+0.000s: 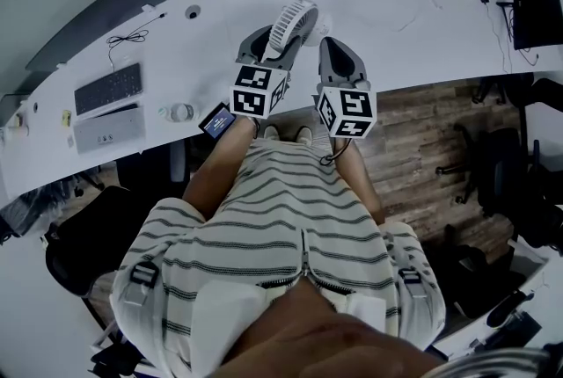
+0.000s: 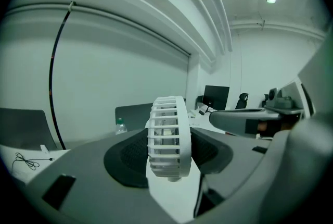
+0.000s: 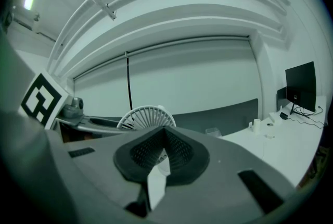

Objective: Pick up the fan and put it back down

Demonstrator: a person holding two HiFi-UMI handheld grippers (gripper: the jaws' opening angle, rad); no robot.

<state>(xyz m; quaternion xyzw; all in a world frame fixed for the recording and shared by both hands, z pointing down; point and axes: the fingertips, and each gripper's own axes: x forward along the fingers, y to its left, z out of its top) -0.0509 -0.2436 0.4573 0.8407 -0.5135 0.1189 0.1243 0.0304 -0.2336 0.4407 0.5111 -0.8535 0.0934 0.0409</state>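
Closest to the lens, pinches the white desk fan (image 2: 167,134) just below its cage between the pads of the left gripper (image 2: 169,163), likely to spare the grille. Holds it upright, apparently just above the curved desk (image 1: 378,25), nose tilted slightly down. Holds the right gripper (image 3: 164,137) alongside over the desk edge, fingers pressed together on nothing, near level.

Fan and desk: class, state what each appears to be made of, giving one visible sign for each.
The fan is probably moulded plastic, matt white: its grille ribs are thin, even and round-edged. The desk has a smooth white top, likely laminate or painted board: uniform, grainless, faintly shiny. Its core cannot be told.
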